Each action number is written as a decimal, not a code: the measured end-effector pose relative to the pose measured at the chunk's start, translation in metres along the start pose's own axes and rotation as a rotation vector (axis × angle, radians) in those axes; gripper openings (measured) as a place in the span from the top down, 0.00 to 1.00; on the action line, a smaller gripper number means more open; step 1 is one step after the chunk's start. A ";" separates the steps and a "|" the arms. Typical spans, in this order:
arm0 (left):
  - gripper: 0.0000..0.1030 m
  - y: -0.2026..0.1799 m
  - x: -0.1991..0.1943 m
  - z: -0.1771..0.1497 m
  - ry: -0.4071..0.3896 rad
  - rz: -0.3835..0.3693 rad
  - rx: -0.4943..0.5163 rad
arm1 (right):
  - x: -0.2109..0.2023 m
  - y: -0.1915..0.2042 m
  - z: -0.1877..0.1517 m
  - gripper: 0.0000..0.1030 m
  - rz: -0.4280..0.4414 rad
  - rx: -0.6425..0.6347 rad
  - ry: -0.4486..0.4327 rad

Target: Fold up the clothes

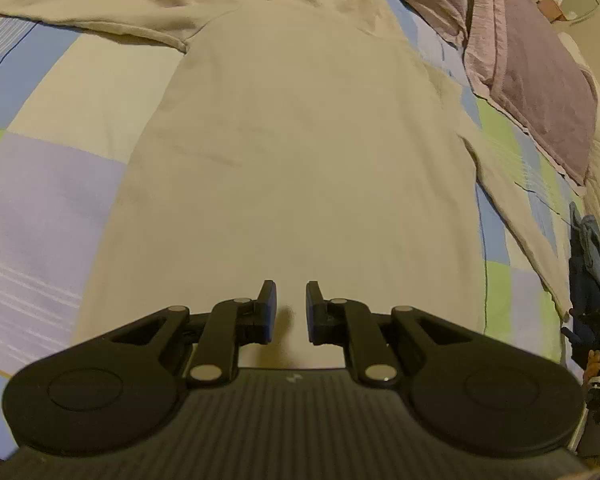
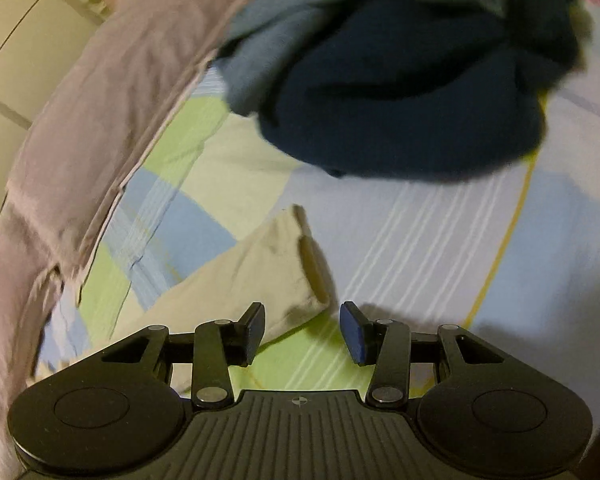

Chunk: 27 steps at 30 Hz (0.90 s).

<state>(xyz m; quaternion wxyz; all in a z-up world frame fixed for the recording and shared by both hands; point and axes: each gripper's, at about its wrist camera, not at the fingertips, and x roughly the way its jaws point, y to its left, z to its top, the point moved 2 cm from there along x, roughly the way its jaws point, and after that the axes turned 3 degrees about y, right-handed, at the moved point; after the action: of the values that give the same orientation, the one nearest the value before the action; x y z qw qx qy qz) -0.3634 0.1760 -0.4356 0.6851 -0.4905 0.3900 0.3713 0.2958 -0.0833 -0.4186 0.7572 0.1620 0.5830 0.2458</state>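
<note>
A cream long-sleeved shirt [image 1: 292, 140] lies flat on the checked bedsheet [image 1: 40, 200], collar at the far end. One sleeve [image 1: 80, 4] stretches to the upper left, the other [image 1: 512, 200] runs down the right side. My left gripper [image 1: 290, 292] hovers over the shirt's near end; its pads stand a narrow gap apart with nothing pinched. The hem is hidden under it. In the right wrist view the cream sleeve's cuff [image 2: 300, 264] lies on the sheet [image 2: 420, 240]. My right gripper [image 2: 302, 312] is open just above the cuff's end, close to its left finger [image 2: 254, 332].
A mauve pillow [image 1: 532, 60] borders the shirt's right side and shows again as the mauve pillow [image 2: 100, 100] in the right wrist view. A crumpled dark blue garment [image 2: 400, 100] with light blue cloth [image 2: 268, 32] lies beyond the cuff; blue clothes [image 1: 592, 256] sit at the bed's right edge.
</note>
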 end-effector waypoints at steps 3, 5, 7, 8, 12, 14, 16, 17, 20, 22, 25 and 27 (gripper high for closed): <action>0.90 0.001 0.000 0.002 -0.009 -0.006 -0.021 | 0.004 0.003 -0.004 0.93 0.003 0.005 -0.019; 0.90 0.003 -0.003 0.002 -0.022 -0.011 -0.025 | 0.007 0.017 -0.005 0.93 -0.052 -0.102 -0.036; 0.90 0.007 -0.007 0.002 -0.039 -0.015 -0.031 | 0.000 0.024 -0.005 0.93 -0.092 -0.166 -0.096; 0.90 0.011 -0.008 0.002 -0.046 -0.014 -0.037 | -0.002 0.023 -0.005 0.93 -0.135 -0.165 -0.135; 0.90 0.035 -0.011 0.003 -0.063 0.009 -0.098 | 0.007 0.011 -0.004 0.93 -0.355 -0.120 -0.164; 0.85 0.049 -0.016 0.006 -0.089 0.024 -0.129 | 0.001 0.016 -0.002 0.79 -0.357 -0.098 -0.171; 0.82 0.065 -0.023 0.012 -0.118 0.036 -0.171 | -0.006 0.031 -0.008 0.26 -0.291 -0.098 -0.175; 0.81 0.075 -0.026 0.017 -0.133 0.040 -0.196 | -0.009 0.040 -0.013 0.26 -0.248 -0.101 -0.174; 0.78 0.106 -0.038 0.039 -0.195 0.059 -0.268 | -0.008 0.065 -0.031 0.26 -0.174 -0.118 -0.144; 0.74 0.133 -0.049 0.060 -0.258 0.079 -0.323 | -0.001 0.079 -0.047 0.26 -0.161 -0.111 -0.108; 0.70 0.173 -0.066 0.090 -0.343 0.106 -0.415 | 0.011 0.099 -0.074 0.26 -0.157 -0.071 -0.054; 0.66 0.206 -0.075 0.113 -0.392 0.128 -0.479 | 0.017 0.114 -0.094 0.26 -0.172 -0.070 -0.036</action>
<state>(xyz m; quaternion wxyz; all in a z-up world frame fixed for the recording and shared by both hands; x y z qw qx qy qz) -0.5594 0.3254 -0.4223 0.5875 -0.5315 0.1818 0.5824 0.1880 0.0167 -0.3966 0.7910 0.0893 0.5723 0.1970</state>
